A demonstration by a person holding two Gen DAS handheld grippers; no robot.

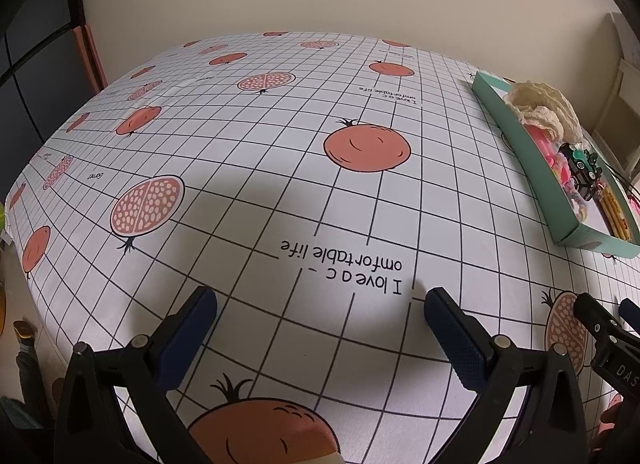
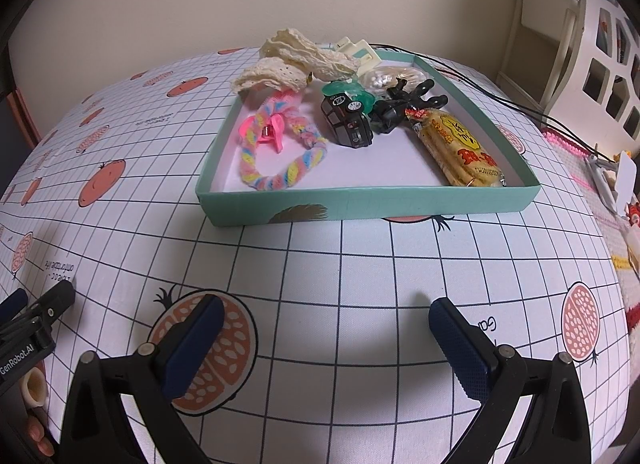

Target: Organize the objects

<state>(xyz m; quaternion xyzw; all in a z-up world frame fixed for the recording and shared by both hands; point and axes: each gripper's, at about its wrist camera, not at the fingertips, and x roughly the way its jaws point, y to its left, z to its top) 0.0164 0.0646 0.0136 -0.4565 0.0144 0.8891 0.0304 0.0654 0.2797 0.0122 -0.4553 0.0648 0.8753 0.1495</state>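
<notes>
Both your claws, left (image 1: 320,304) and right (image 2: 326,314), hang spread and empty over the cloth (image 1: 248,184). The tray (image 2: 360,204) sits ahead of your right claw, already holding a car (image 2: 348,120), clip (image 2: 272,134), snack (image 2: 460,144) and lace (image 2: 296,58); sorting looks nearly finished. Only the right view shows the tray's contents clearly; the left view shows bare cloth ahead.

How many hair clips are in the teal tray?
2: a pink claw clip lying on the braided loop at the left, and a black clip behind the snack packet. Others may be hidden.
</notes>
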